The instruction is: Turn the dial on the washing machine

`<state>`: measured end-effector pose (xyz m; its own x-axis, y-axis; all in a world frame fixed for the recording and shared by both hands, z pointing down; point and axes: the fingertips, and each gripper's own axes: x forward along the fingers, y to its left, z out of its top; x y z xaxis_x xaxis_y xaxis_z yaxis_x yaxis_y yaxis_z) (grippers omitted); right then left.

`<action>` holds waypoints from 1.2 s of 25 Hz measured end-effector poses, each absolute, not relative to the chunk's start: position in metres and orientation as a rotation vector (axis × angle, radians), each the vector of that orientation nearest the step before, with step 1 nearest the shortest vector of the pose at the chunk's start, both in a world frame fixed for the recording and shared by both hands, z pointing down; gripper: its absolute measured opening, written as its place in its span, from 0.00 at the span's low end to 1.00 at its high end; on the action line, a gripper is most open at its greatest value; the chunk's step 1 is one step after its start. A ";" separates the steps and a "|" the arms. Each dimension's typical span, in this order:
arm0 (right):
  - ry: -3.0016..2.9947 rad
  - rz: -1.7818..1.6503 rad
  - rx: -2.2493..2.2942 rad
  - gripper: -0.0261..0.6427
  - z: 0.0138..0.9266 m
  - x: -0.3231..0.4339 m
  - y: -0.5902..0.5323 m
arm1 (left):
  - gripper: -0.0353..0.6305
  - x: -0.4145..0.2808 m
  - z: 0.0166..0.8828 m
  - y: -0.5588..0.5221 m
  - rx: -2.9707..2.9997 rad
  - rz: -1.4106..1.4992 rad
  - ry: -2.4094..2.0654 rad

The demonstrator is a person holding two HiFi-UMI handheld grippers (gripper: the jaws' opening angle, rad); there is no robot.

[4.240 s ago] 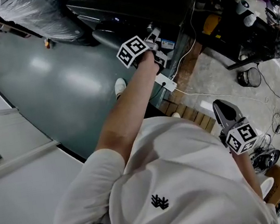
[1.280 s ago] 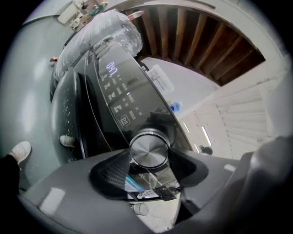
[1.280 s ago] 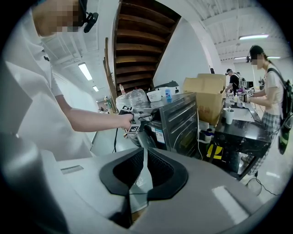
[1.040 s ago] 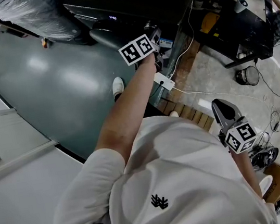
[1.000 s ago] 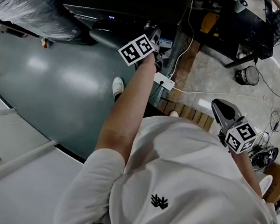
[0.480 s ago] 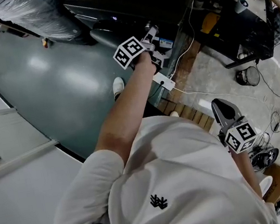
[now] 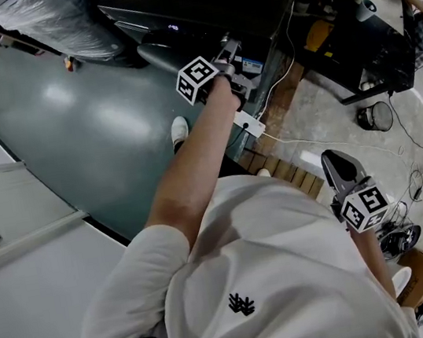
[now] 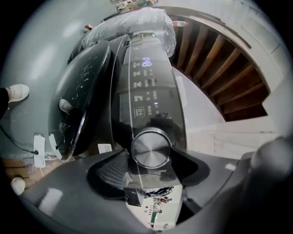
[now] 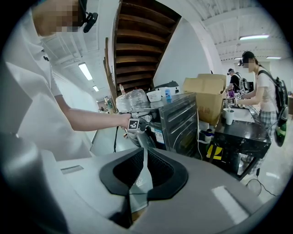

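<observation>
Left gripper view: squared up on the silver dial (image 8: 151,147) low on the washing machine (image 8: 145,87) panel, left gripper (image 8: 150,155) jaws just opened wide, dial between but pads clear, so likely releasing or re-gripping; right gripper (image 9: 143,151) closed, empty, parked aside.

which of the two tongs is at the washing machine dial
The left tongs: their jaws have just been opening, with the silver dial between them. The right tongs hang shut, away from the washing machine.

1 washing machine (image 8: 137,68), 1 dial (image 8: 151,147), 1 left gripper (image 7: 230,58), 1 right gripper (image 7: 333,162).
</observation>
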<state>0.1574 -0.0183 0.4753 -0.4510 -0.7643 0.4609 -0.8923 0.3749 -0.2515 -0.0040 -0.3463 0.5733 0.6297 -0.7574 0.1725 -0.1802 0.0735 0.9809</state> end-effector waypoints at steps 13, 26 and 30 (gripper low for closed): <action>-2.369 0.684 1.473 0.08 0.474 0.159 -0.018 | 0.53 -0.006 0.568 -0.344 1.793 -0.174 -1.056; -2.371 0.689 1.475 0.08 0.475 0.161 -0.019 | 0.55 -0.005 0.563 -0.340 1.669 -0.345 -0.957; -2.378 0.686 1.468 0.08 0.475 0.158 -0.021 | 0.57 -0.001 0.569 -0.338 1.506 -0.475 -0.850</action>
<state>0.1584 -0.0208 0.4746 -0.4539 -0.7664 0.4545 -0.8908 0.3769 -0.2540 -0.0011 -0.3380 0.5689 0.6402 -0.7443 0.1903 -0.2272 0.0532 0.9724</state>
